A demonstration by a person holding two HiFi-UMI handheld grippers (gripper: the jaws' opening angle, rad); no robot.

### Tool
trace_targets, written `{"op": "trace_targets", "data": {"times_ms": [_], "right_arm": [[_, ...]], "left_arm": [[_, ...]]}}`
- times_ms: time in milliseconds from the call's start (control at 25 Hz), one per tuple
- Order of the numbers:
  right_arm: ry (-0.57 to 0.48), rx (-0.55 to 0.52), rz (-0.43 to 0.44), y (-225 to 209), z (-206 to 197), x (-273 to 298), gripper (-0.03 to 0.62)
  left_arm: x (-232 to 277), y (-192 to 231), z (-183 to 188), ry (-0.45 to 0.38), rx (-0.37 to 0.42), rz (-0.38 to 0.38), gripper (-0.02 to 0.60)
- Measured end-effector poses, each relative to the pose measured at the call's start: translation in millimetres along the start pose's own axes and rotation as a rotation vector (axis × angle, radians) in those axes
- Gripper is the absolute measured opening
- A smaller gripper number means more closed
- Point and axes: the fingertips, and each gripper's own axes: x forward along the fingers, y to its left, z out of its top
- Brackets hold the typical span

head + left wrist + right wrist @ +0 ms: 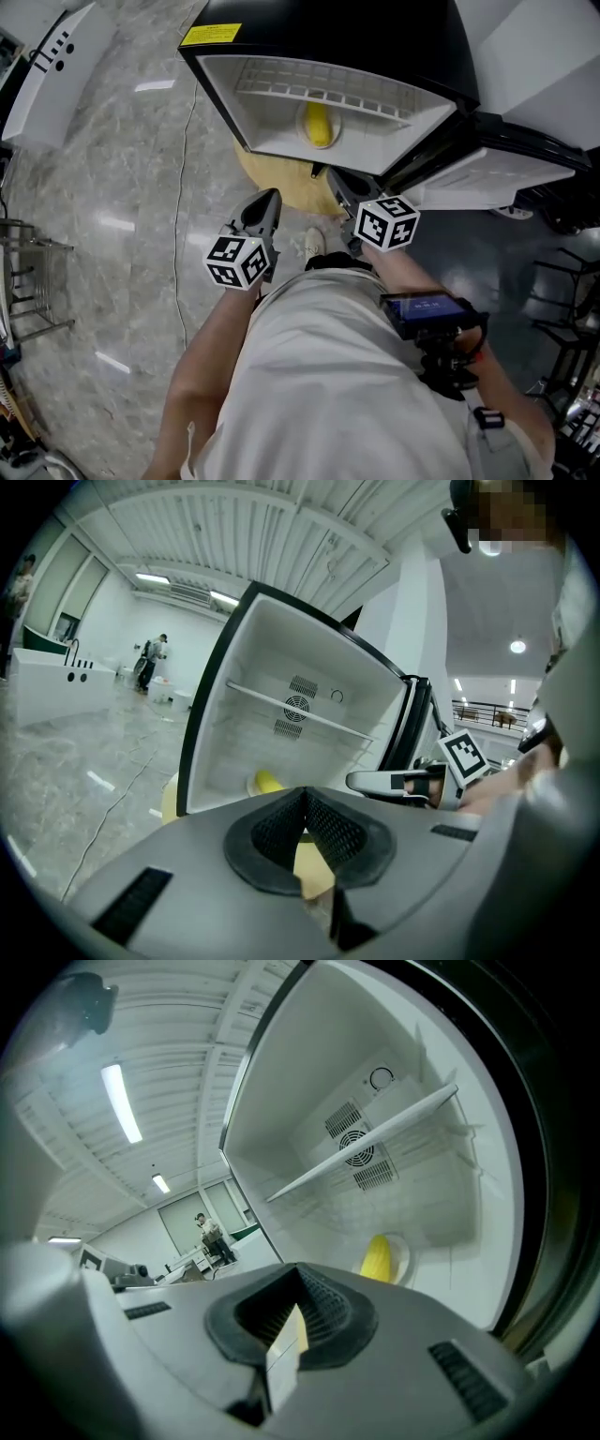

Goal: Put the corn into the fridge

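Corn [319, 124]: lies on a small white dish [401, 1252] on the bottom of the open fridge [281, 70], under the shelf [375, 1138]. Touches neither tool; shows up and to the right of the jaws in the right gripper view, and just above and left of the jaws in the left gripper view.

Right gripper [336, 178]: hovers just outside the fridge's front rim, nearest the corn, tips aimed into the compartment. Jaws pressed together, nothing between them.

Left gripper [272, 197]: hangs beside the right one, a little farther from the rim, tips likewise toward the fridge. Jaws closed too, gripping nothing.

Fridge door [497, 173]: stands swung out to the right, past the right gripper.

Round yellow object [272, 178]: peeks out beneath the fridge's front edge, between the two tools and the compartment.

Thin cable [178, 187]: runs across the marble floor [112, 187] to the left.
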Motion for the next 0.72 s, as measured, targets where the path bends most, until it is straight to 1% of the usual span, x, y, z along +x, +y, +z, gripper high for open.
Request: {"op": "trace_targets", "data": {"times_ms": [320,520,720], "right_arm": [[-0.015,-0.041,0.031,13,-2,-17,0.008],[-0.018,-0.063,0.036,19,-3,-20,0.008],[-0.014,-0.073,0.057,25,-3,-15,0.008]], "left_arm": [[-22,-2,-5,-0.004,-0.008,-0.009,0.008],[-22,-8,-3,-0.007,0.014,-0.020,0.008],[-24,-4,-2,-0.011,0.009,0.004,0.008]]}}
